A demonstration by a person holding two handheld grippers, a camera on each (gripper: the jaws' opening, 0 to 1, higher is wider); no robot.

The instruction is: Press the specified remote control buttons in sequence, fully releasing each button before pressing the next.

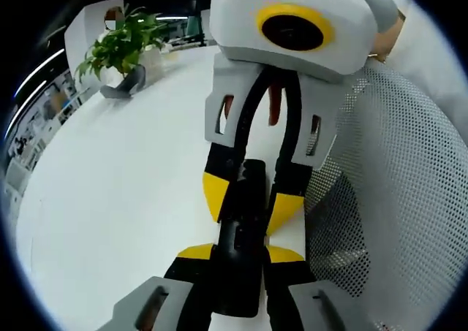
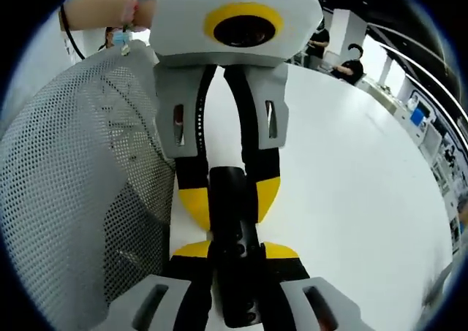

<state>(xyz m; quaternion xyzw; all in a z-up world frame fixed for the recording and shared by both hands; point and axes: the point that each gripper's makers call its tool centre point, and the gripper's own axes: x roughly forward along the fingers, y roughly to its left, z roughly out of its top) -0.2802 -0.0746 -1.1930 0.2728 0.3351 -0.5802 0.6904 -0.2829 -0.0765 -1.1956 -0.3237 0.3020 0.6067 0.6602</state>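
The white table (image 1: 124,170) spreads wide under my tongs, with a mesh chair (image 2: 66,170) back just beside its edge. A potted plant (image 1: 121,50) stands at the far end. The black remote (image 1: 245,236) lies lengthwise between both tools: my left gripper (image 1: 241,254) is clenched on one end, my right gripper (image 2: 235,250) on the other end.

remote (image 1: 241,229): black | table (image 1: 124,177): white | chair (image 2: 66,170): grey mesh
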